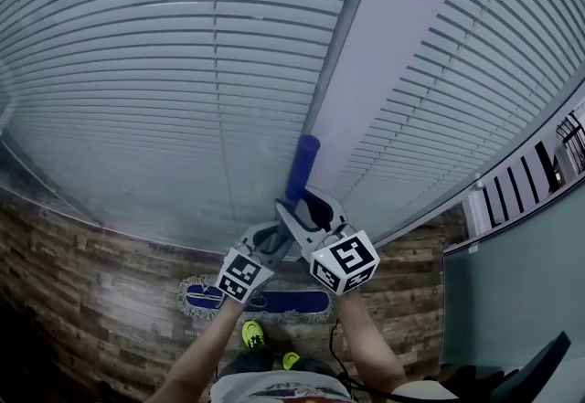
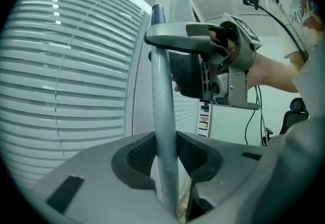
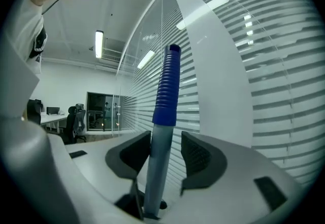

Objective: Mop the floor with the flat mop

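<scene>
1. Flat on the wood floor (image 1: 91, 291), just ahead of the shoes (image 1: 251, 334): the mop head (image 1: 265, 302), long side running left to right in the head view.
2. From its middle, the pole (image 2: 163, 106), rising steeply toward the person and topped by a blue grip (image 3: 167, 86), seen against the blinds (image 1: 137, 72).
3. Clamped on that pole: the left gripper (image 2: 165, 141), both pads pressed to the tube. Lower of the two holds, so nearer the mop head.
4. Higher up, just under the grip: the right gripper (image 3: 166, 149), only straddling the pole. Jaws apart, one pad at the tube and a clear gap on the other side, so no firm hold there.
5. Judged next: close the upper jaws, then push and pull along the pole's line, steering from the lower hold. Likely to twist or slip if swept on one clamp alone.
</scene>
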Action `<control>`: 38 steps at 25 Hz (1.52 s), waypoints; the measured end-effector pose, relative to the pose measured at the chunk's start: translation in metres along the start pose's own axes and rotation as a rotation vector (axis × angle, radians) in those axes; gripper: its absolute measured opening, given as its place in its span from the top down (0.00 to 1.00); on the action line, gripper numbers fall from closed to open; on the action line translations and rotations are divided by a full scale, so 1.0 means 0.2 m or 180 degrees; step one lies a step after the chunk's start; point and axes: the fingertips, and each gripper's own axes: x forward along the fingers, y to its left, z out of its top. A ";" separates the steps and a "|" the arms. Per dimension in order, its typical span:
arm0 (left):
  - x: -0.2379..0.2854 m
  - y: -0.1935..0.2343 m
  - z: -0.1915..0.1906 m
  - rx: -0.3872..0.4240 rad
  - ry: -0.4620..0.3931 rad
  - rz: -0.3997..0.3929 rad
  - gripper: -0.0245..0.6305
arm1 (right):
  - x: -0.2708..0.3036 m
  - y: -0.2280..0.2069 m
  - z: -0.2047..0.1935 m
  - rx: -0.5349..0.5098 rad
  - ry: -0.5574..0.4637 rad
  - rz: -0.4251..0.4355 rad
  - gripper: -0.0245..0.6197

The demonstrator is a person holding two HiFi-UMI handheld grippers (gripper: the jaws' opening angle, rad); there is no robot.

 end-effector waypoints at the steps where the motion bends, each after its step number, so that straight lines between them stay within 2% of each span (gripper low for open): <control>1: -0.01 -0.02 0.02 -0.0007 -0.0007 0.0014 0.79 | -0.01 0.01 0.02 -0.0011 0.0013 0.0049 0.70; 4: -0.02 -0.09 0.06 -0.0012 0.0037 0.0065 0.79 | -0.07 0.05 0.06 0.0027 0.0011 0.0193 0.70; 8: -0.05 -0.30 0.07 0.0045 0.0110 0.0130 0.80 | -0.25 0.14 0.09 0.0075 -0.0008 0.0391 0.70; 14: -0.19 -0.78 0.00 0.0083 0.0173 0.0241 0.80 | -0.70 0.38 0.06 0.0056 -0.0061 0.0659 0.70; 20: -0.26 -1.12 -0.04 0.0118 0.0274 0.0488 0.80 | -1.08 0.56 0.07 -0.0037 -0.0096 0.1049 0.70; 22: -0.28 -1.22 -0.05 0.0108 0.0315 0.0544 0.80 | -1.20 0.64 0.06 -0.0051 -0.0133 0.1223 0.84; 26: -0.32 -1.43 -0.09 0.0156 0.0398 0.0492 0.79 | -1.43 0.76 0.02 -0.0141 -0.0193 0.1428 0.85; 30: -0.39 -1.60 -0.01 0.0371 0.0185 0.0453 0.70 | -1.61 0.86 -0.02 -0.0160 -0.0199 0.1559 0.85; 32: -0.39 -1.66 0.02 0.0478 0.0163 0.0393 0.69 | -1.67 0.88 -0.03 -0.0179 -0.0219 0.1592 0.85; 35: -0.39 -1.72 0.01 0.0373 0.0168 0.0223 0.70 | -1.71 0.90 -0.05 -0.0125 -0.0224 0.1622 0.85; 36: -0.39 -1.76 0.00 0.0309 0.0134 0.0178 0.78 | -1.74 0.92 -0.06 -0.0102 -0.0222 0.1652 0.85; 38: -0.41 -1.84 -0.05 0.0226 0.0063 0.0169 0.78 | -1.82 0.97 -0.10 -0.0084 -0.0246 0.1722 0.85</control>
